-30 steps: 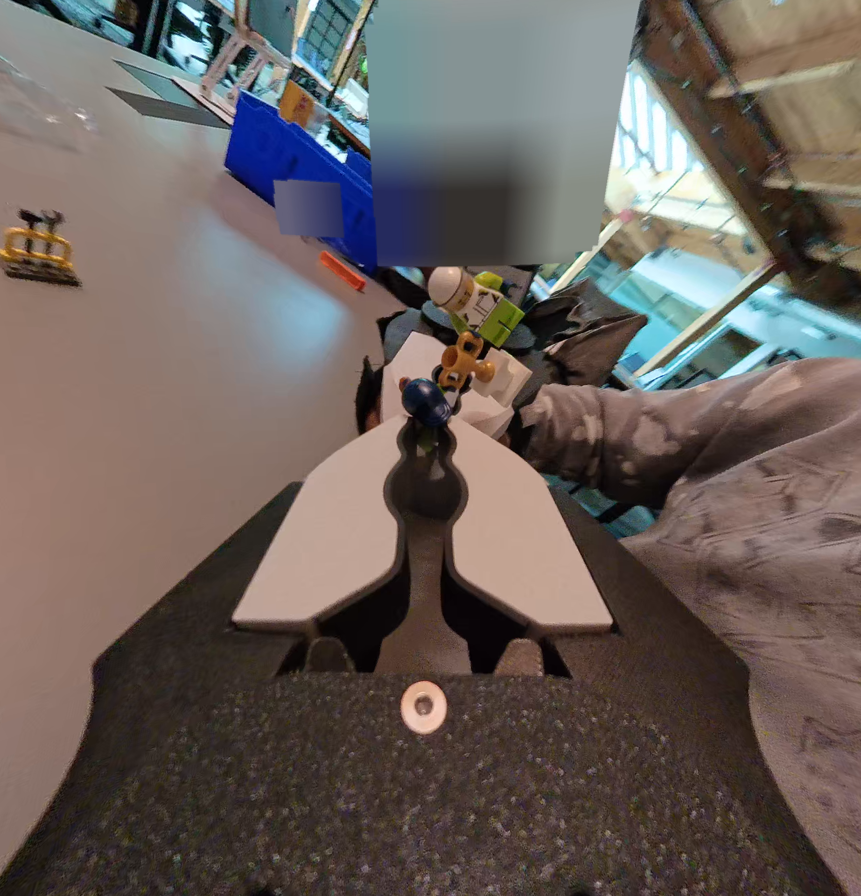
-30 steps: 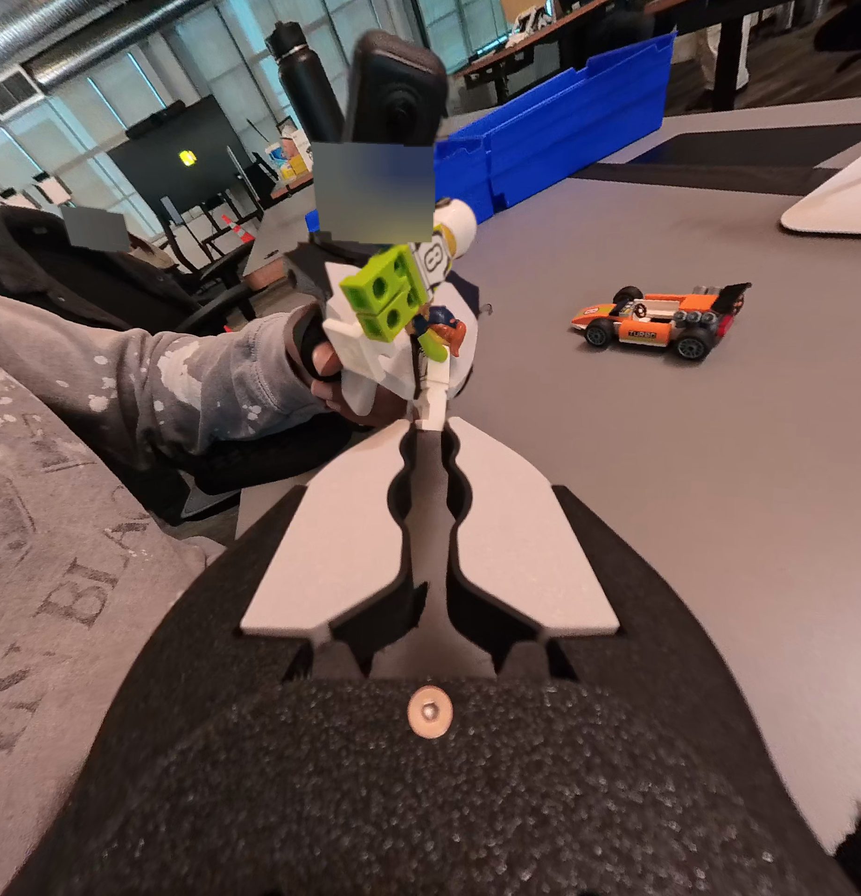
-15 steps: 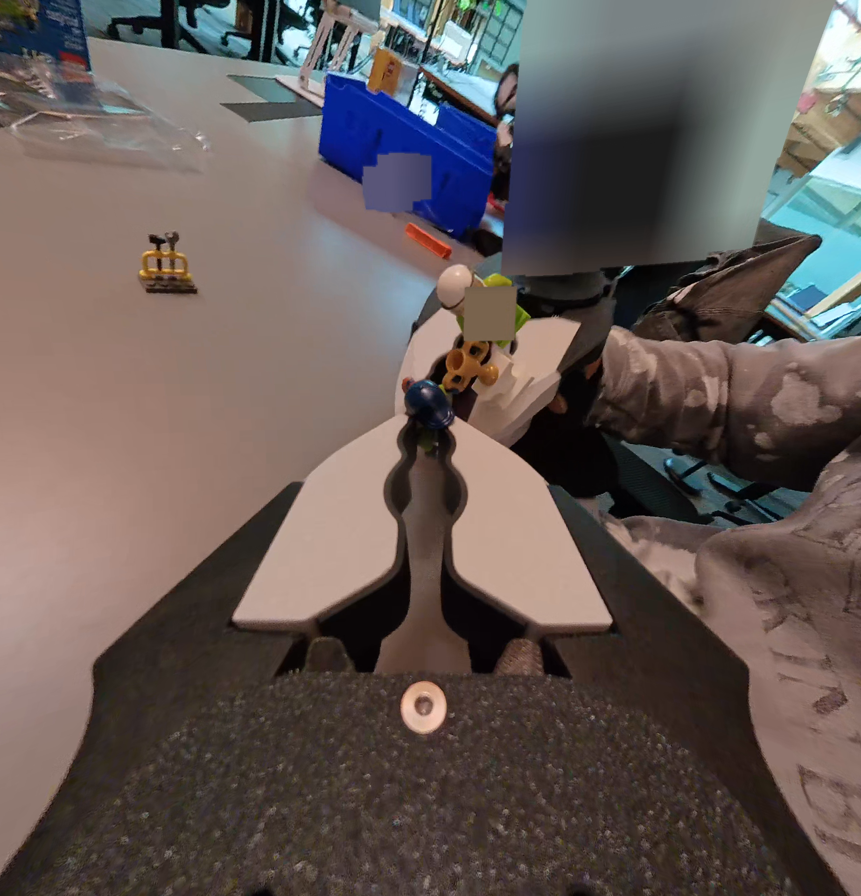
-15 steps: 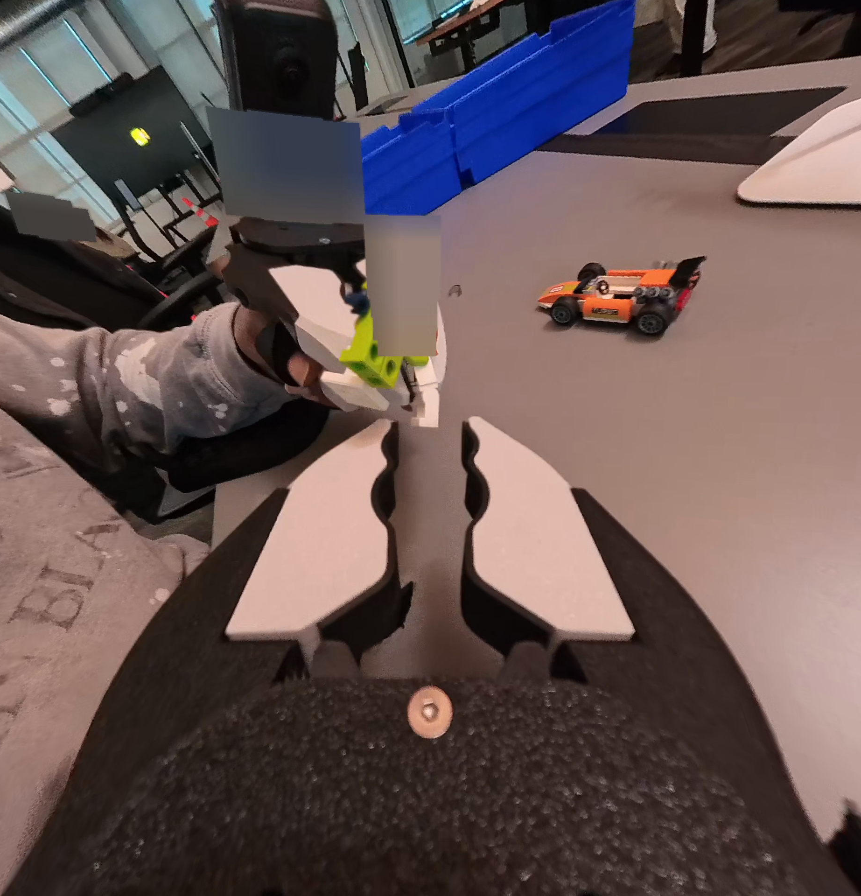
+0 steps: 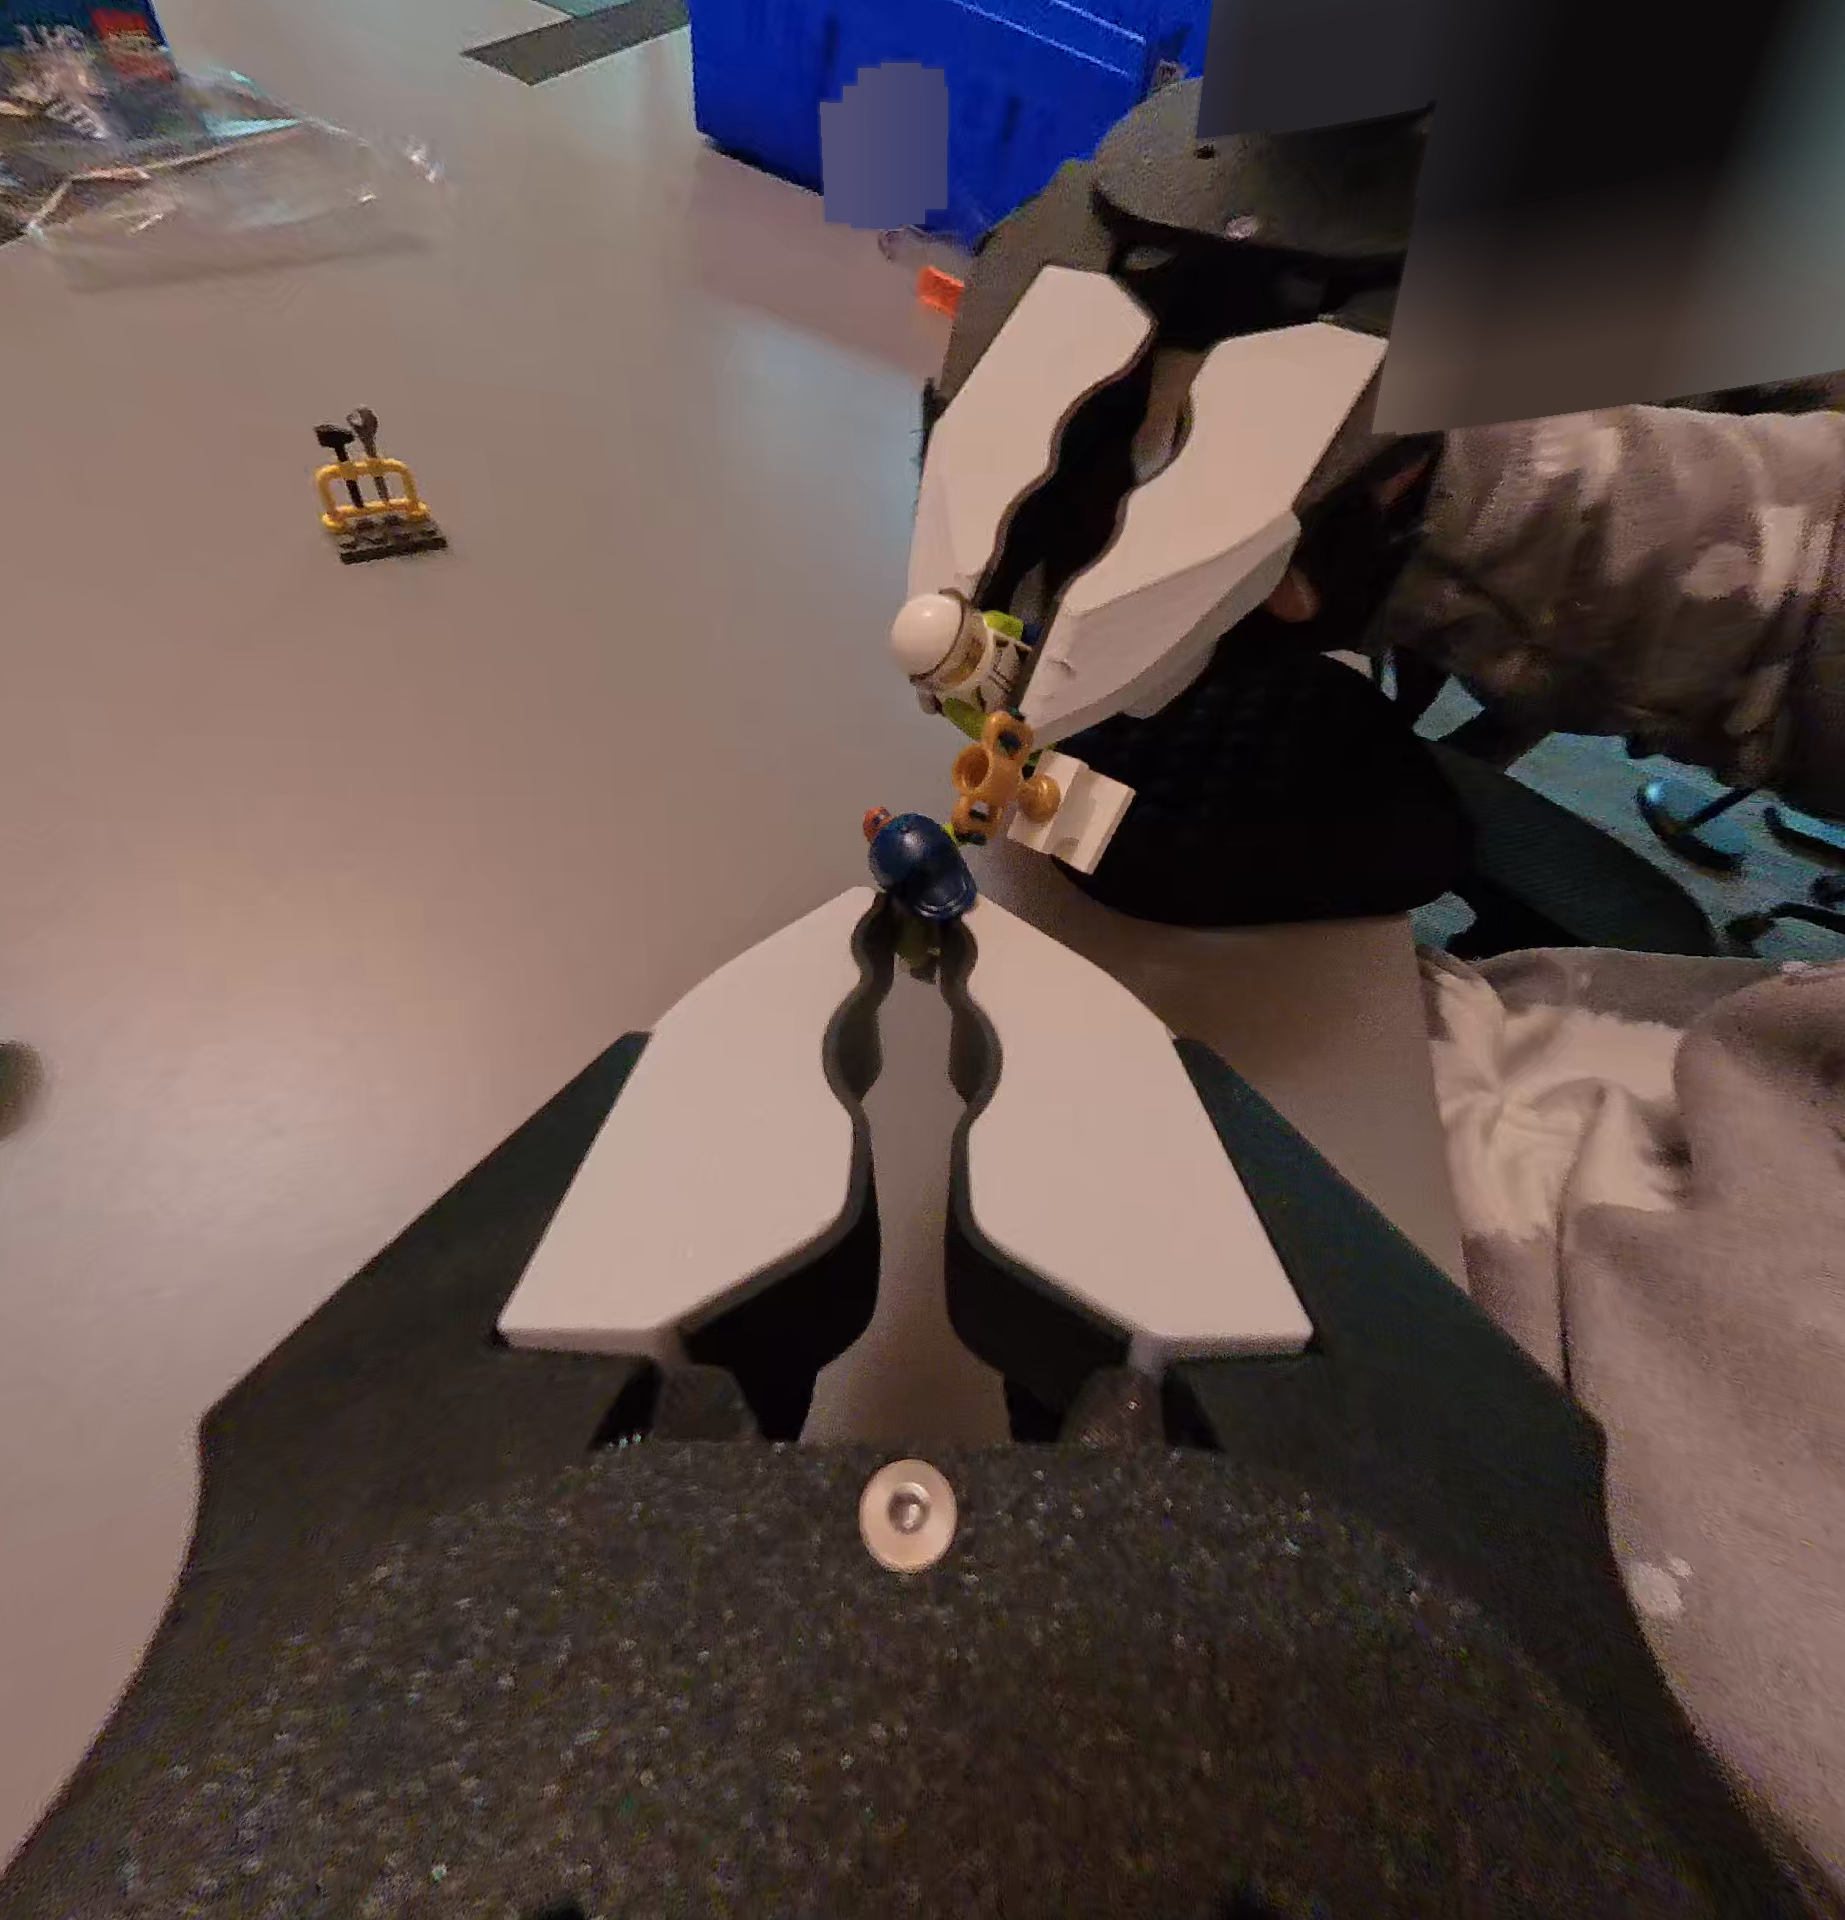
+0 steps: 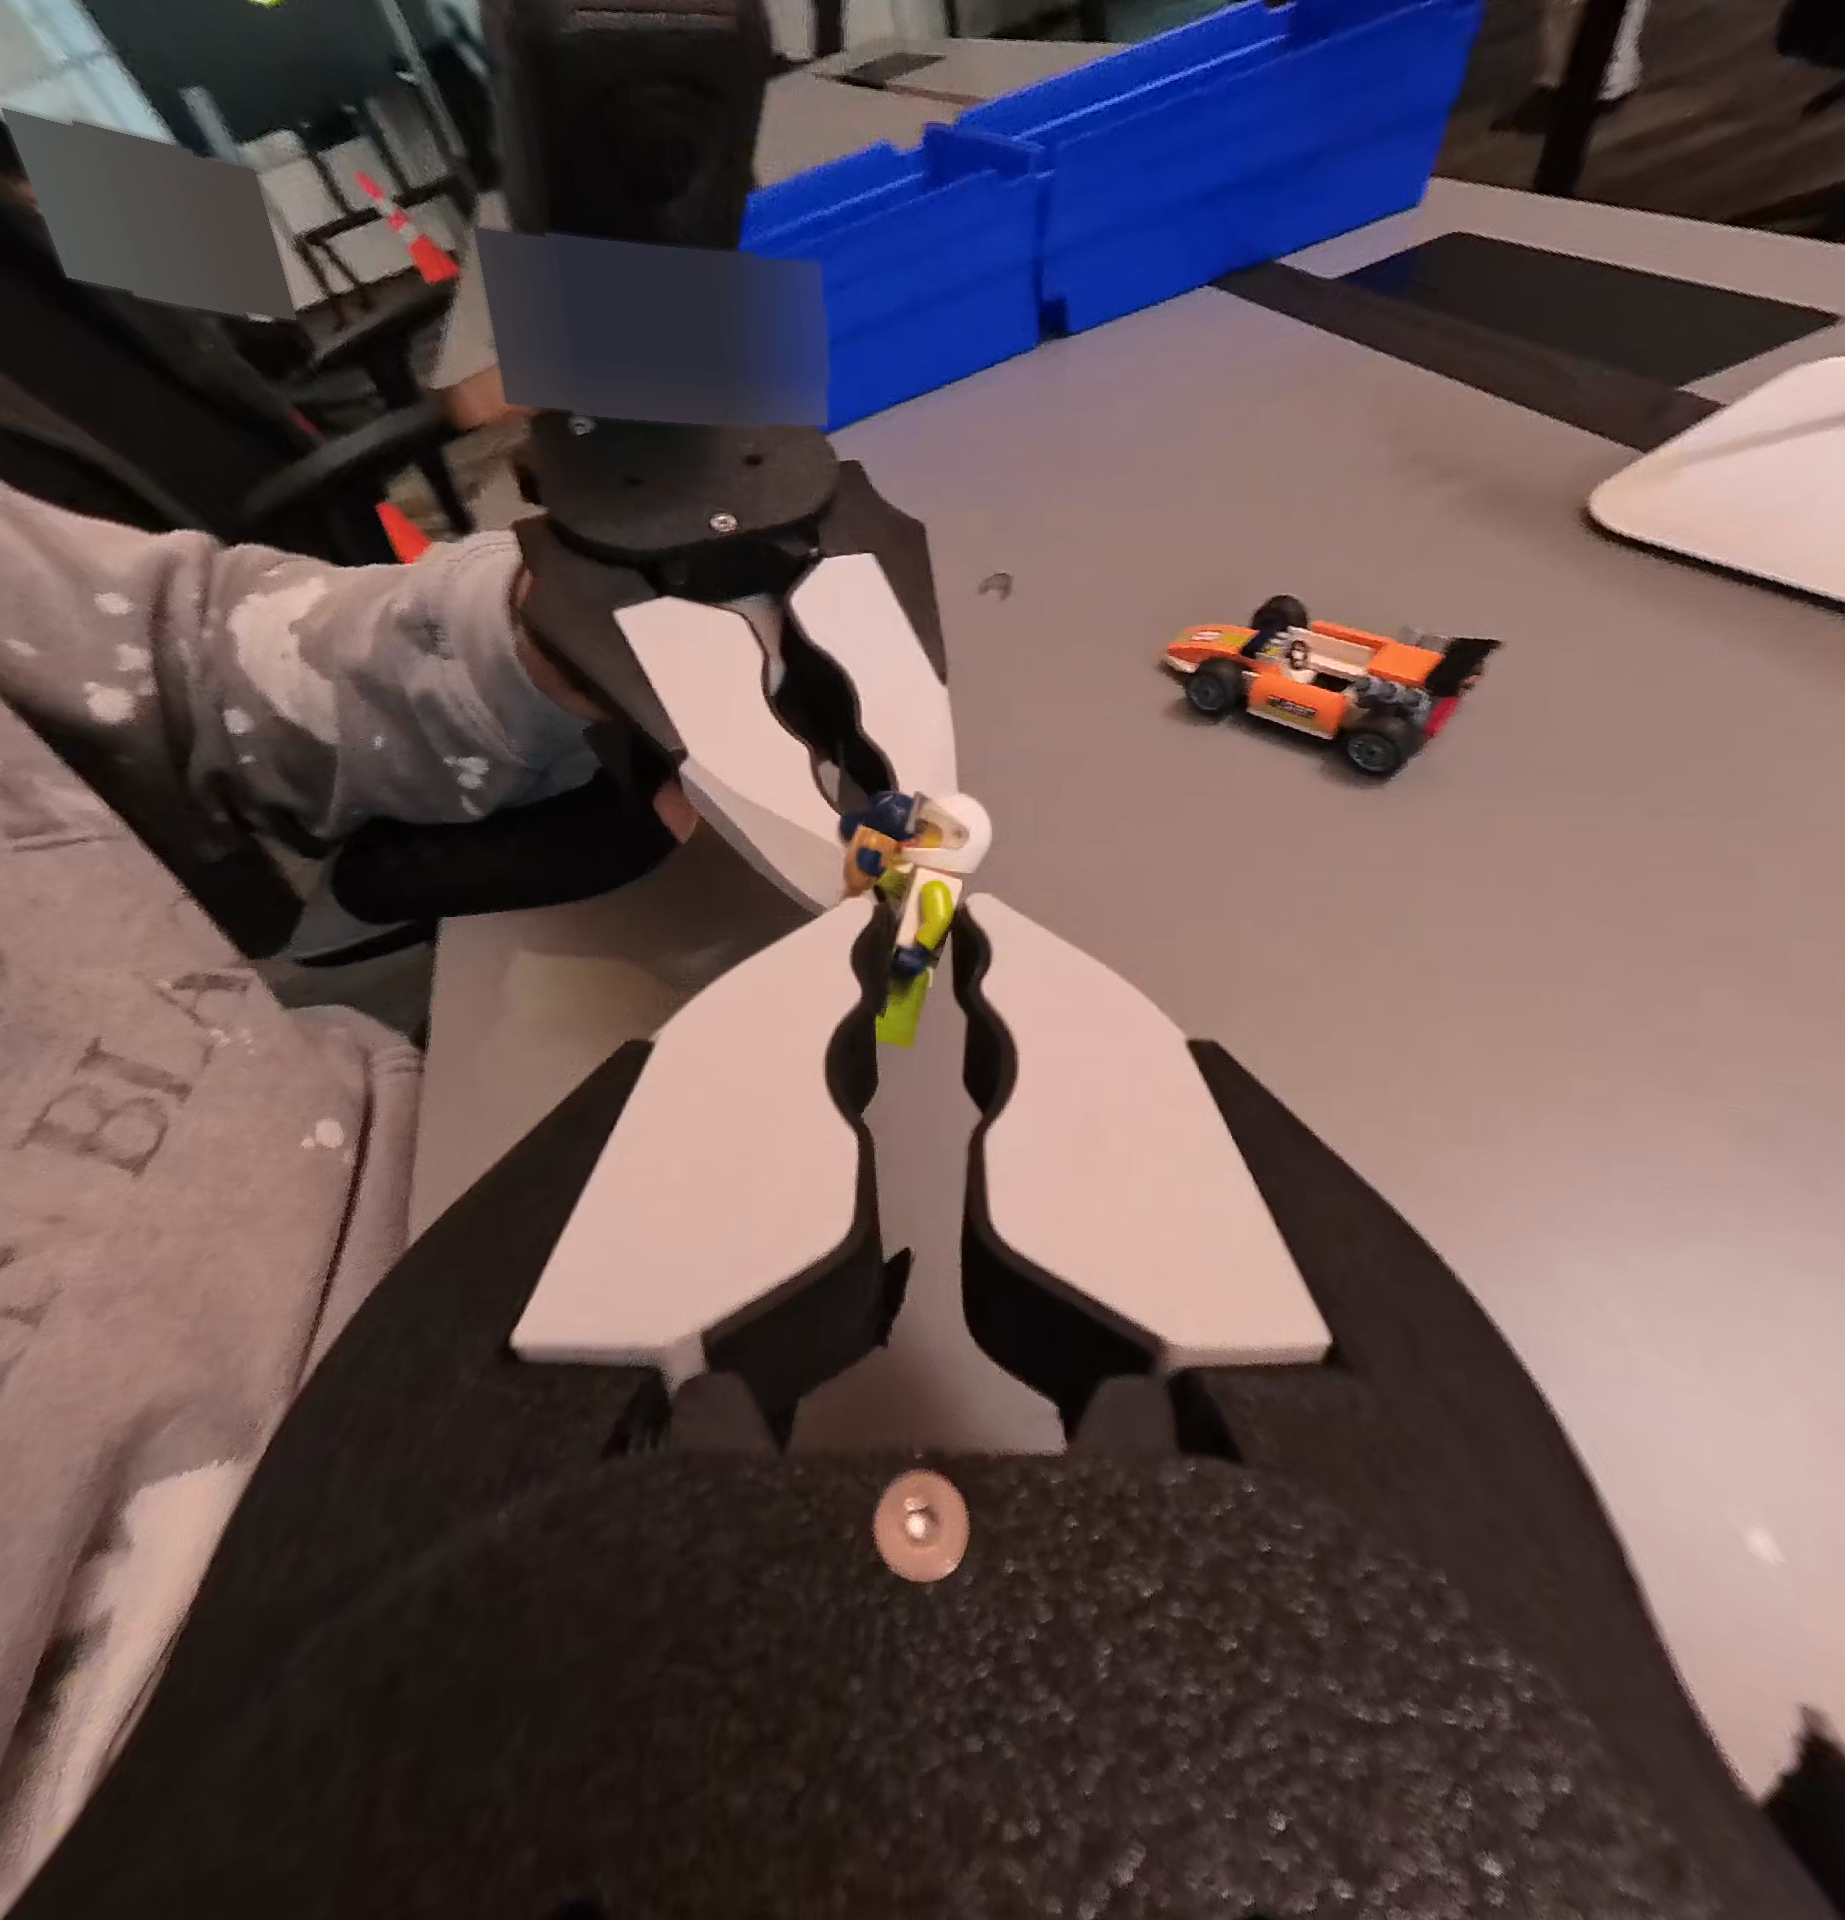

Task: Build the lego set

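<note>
My left gripper [image 5: 918, 914] is shut on a small minifigure with a dark blue cap [image 5: 916, 871], held above the grey table [image 5: 378, 935]. My right gripper [image 6: 913, 925] is shut on a minifigure with a white helmet [image 6: 954, 831] and lime arms. In the left wrist view the right gripper [image 5: 1011, 665] comes in from the upper right with the helmeted figure [image 5: 944, 644] at its tips. A gold trophy piece [image 5: 991, 774] and the figure's white legs [image 5: 1074, 816] hang just below. The two figures are pressed close together. In the right wrist view the left gripper [image 6: 866, 831] meets mine tip to tip.
An orange race car [image 6: 1313, 686] stands on the table to the right. Blue bins [image 6: 1001, 239] line the far edge. A yellow barrier with tools [image 5: 372, 499] and clear plastic bags [image 5: 170, 156] lie at the left. A white curved object [image 6: 1749, 488] sits far right. Grey sleeves flank both grippers. The tips of both grippers are at nearly the same place.
My right gripper let go of the helmeted figure's legs, opened, and has closed again around its body. Both grippers have tilted down toward the table; the left kept its grip.
</note>
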The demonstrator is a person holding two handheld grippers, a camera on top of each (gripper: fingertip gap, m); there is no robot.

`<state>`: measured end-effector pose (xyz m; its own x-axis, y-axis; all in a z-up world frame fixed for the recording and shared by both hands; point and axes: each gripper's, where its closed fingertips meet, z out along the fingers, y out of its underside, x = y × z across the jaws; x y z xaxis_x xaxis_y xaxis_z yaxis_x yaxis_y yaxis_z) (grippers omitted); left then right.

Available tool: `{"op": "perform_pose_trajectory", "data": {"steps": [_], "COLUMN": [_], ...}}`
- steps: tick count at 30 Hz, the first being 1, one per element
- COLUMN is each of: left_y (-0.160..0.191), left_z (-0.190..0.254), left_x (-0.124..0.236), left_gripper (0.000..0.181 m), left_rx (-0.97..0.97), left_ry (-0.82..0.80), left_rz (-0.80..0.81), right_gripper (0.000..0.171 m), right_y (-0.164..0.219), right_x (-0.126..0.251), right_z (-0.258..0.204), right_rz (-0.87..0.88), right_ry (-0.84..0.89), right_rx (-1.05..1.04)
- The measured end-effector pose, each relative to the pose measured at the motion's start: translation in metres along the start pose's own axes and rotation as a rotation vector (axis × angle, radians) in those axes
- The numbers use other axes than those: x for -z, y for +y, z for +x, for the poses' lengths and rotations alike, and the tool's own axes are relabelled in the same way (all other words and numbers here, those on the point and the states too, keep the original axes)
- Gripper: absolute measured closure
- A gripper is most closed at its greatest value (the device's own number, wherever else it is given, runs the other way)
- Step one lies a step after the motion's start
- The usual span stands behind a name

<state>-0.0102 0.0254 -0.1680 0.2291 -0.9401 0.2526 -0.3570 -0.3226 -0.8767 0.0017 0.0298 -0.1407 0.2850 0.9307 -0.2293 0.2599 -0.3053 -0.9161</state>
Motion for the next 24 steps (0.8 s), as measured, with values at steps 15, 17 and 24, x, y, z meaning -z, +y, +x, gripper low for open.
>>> {"op": "perform_pose_trajectory", "data": {"steps": [15, 17, 24], "left_y": [-0.021, -0.016, 0.008], "left_z": [0.027, 0.025, 0.014], "left_x": [0.017, 0.014, 0.001], "left_gripper": [0.173, 0.173, 0.173], "left_rx": [0.177, 0.169, 0.176], "left_ry": [0.315, 0.288, 0.193], "left_rz": [0.144, 0.111, -0.047], "right_gripper": [0.147, 0.142, 0.132], "right_y": [-0.026, -0.029, -0.01], "right_x": [0.006, 0.01, 0.002], "right_z": [-0.017, -0.012, -0.034], "right_rz": [0.153, 0.138, -0.235], "right_ry": [-0.234, -0.201, -0.132], "right_rx": [0.047, 0.072, 0.458]}}
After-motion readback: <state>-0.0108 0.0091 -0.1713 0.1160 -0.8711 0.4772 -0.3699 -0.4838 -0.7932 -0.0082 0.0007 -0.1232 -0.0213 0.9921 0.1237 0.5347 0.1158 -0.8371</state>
